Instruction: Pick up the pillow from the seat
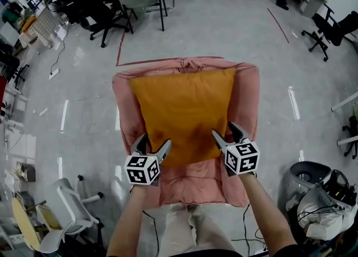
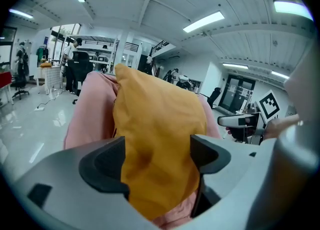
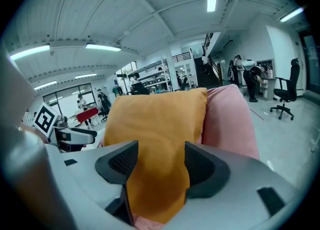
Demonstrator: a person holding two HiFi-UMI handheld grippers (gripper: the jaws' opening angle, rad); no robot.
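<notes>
Straddling near corners of orange pillow [image 1: 184, 108]: left gripper [image 1: 155, 140], right gripper [image 1: 224, 129], fingers wide; pink seat [image 1: 247, 102] beneath.

Pillow [image 1: 184, 113]: orange cloth, matt, softly creased toward its lower edge; the seat [image 1: 246, 99] under it is covered in pink cloth, matt and rumpled. Floor [image 1: 224, 21]: grey, smooth and glossy, with streaks of reflected light at the left and right of the frame. Left gripper [image 1: 154, 141] and right gripper [image 1: 224, 129]: smooth matt grey plastic shells, black pads [image 3: 122, 161] with a fine rough grid texture.
</notes>
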